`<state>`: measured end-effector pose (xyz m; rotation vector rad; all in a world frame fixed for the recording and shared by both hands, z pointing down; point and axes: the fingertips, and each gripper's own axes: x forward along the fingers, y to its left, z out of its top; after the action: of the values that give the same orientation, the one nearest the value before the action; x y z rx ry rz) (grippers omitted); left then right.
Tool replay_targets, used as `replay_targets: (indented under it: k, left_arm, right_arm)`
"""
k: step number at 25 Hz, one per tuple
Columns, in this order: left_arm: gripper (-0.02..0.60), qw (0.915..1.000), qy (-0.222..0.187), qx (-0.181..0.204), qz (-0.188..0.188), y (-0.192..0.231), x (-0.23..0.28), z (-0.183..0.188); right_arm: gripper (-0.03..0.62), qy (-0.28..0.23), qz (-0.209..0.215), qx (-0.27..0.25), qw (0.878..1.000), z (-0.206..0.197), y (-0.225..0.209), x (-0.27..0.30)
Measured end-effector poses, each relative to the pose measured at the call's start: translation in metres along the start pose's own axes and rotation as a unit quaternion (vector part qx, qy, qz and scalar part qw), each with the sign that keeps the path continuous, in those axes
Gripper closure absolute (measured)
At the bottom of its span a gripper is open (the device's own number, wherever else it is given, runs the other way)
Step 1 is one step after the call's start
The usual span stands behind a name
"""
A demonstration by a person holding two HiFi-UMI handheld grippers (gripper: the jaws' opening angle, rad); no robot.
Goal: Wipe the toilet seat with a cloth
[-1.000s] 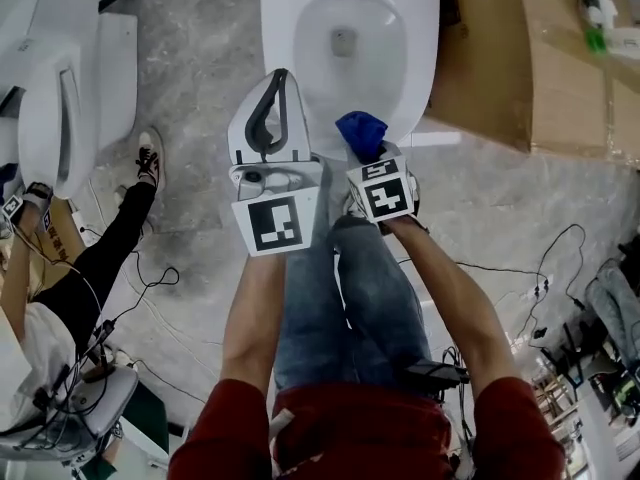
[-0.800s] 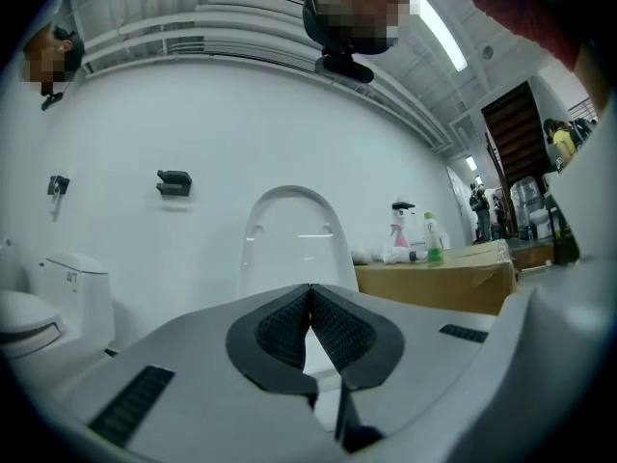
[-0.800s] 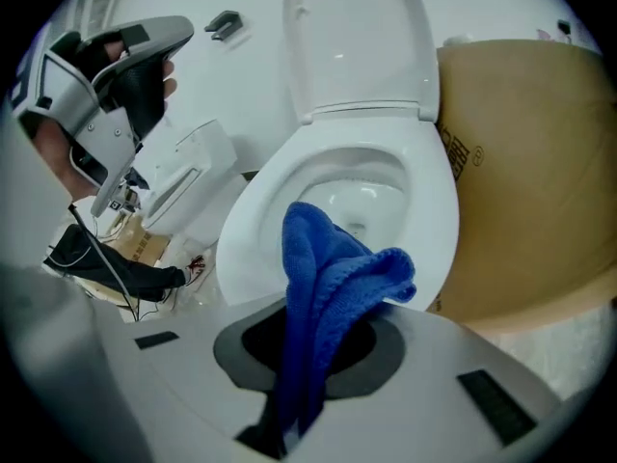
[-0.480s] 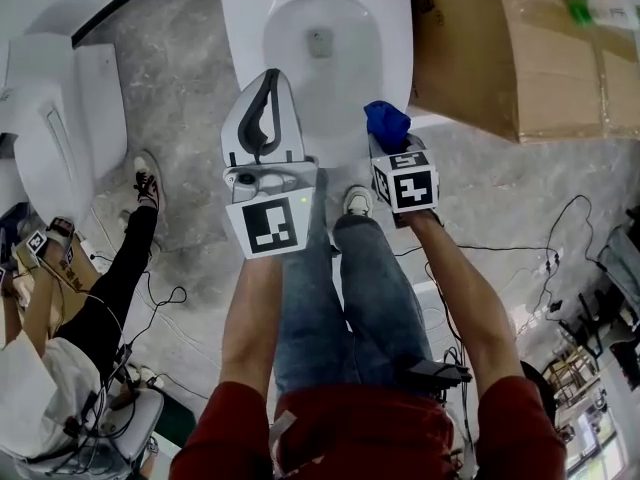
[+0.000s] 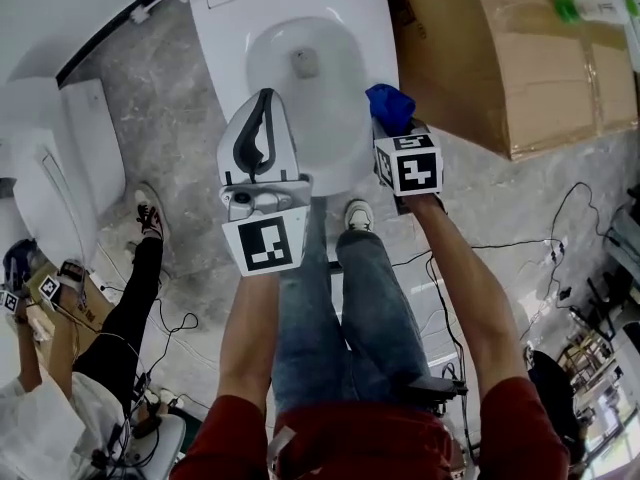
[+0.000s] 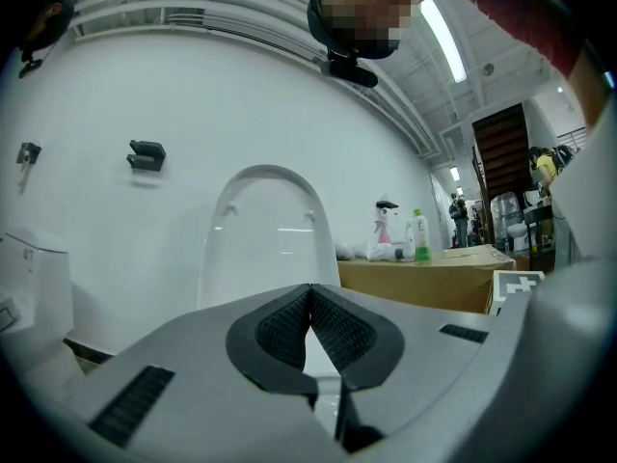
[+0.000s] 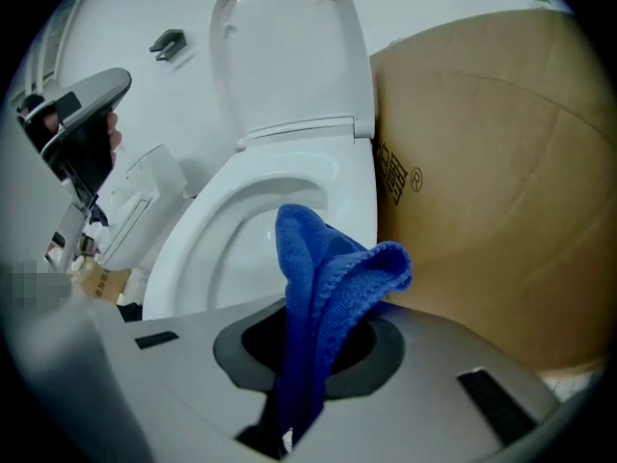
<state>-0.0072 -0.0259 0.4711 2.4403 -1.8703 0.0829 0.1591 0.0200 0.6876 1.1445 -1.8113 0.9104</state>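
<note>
The right gripper (image 7: 294, 360) pinches a soft blue cloth (image 7: 323, 268) tight. The cloth hangs by the white oval toilet seat (image 5: 372, 68), at about four o'clock on its rim. The left gripper (image 6: 310, 292) is closed and holds nothing. It looks like wiping has not started yet. Next, the cloth probably needs to press down on the rim and slide round.

Front of toilet seat (image 5: 222, 68) behind left hand-held gripper (image 5: 265, 96); cardboard box (image 5: 480, 58) partly beyond the top edge.
</note>
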Motion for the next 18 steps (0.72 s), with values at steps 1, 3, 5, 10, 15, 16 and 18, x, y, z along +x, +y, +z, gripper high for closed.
replay_targets:
  k: [1,3,5,10,15,16,18]
  left_arm:
    - [0.565,1.0,0.0,-0.001,-0.003,0.001,0.004,-0.001]
    - [0.565,1.0,0.002,-0.002,-0.009,0.004,0.013,-0.003]
    - [0.565,0.9999,0.003,-0.004,-0.015,0.007,0.022,-0.004]
    - [0.565,0.9995,0.006,-0.009,-0.029,0.022,0.043,-0.006]
    - [0.565,0.9992,0.007,-0.012,-0.037,0.043,0.061,-0.009]
    - [0.565,0.9992,0.006,-0.013,-0.037,0.048,0.063,-0.009]
    - [0.565,0.9992,0.007,-0.016,-0.037,0.056,0.068,-0.01]
  right_arm:
    - [0.534,-0.003,-0.01,-0.015,1.0,0.008,-0.004,0.003]
    - [0.534,-0.008,-0.025,-0.039,0.999,0.024,-0.011,0.01]
    - [0.534,-0.013,-0.03,-0.037,0.999,0.04,-0.017,0.018]
    - [0.534,-0.021,-0.042,-0.013,0.999,0.086,-0.03,0.038]
    - [0.534,-0.032,-0.056,0.0,0.998,0.133,-0.038,0.061]
    - [0.534,-0.034,-0.058,0.003,0.998,0.143,-0.04,0.065]
    - [0.534,-0.038,-0.065,0.008,0.997,0.163,-0.045,0.072]
